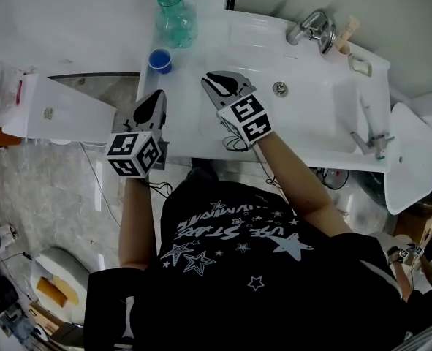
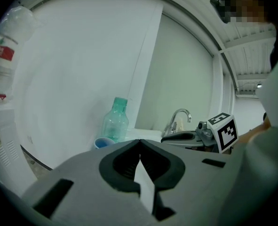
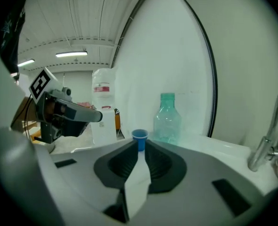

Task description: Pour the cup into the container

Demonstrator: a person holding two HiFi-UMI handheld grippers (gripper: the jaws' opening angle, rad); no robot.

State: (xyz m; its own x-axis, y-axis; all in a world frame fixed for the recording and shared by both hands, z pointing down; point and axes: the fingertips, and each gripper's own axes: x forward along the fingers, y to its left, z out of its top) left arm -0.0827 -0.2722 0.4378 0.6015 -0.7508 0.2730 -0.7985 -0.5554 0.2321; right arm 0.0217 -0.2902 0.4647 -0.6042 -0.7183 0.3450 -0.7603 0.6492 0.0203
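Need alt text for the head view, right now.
The left tool and right tool hover shut and empty at a white sink, short of a blue cup beside a clear green bottle at its far left corner. A faucet stands far right.

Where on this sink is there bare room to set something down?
Bare: the basin around the drain, to the right of the right gripper, and the back ledge between the bottle and the faucet. Crowded: the left corner, where the blue cup stands beside the bottle.
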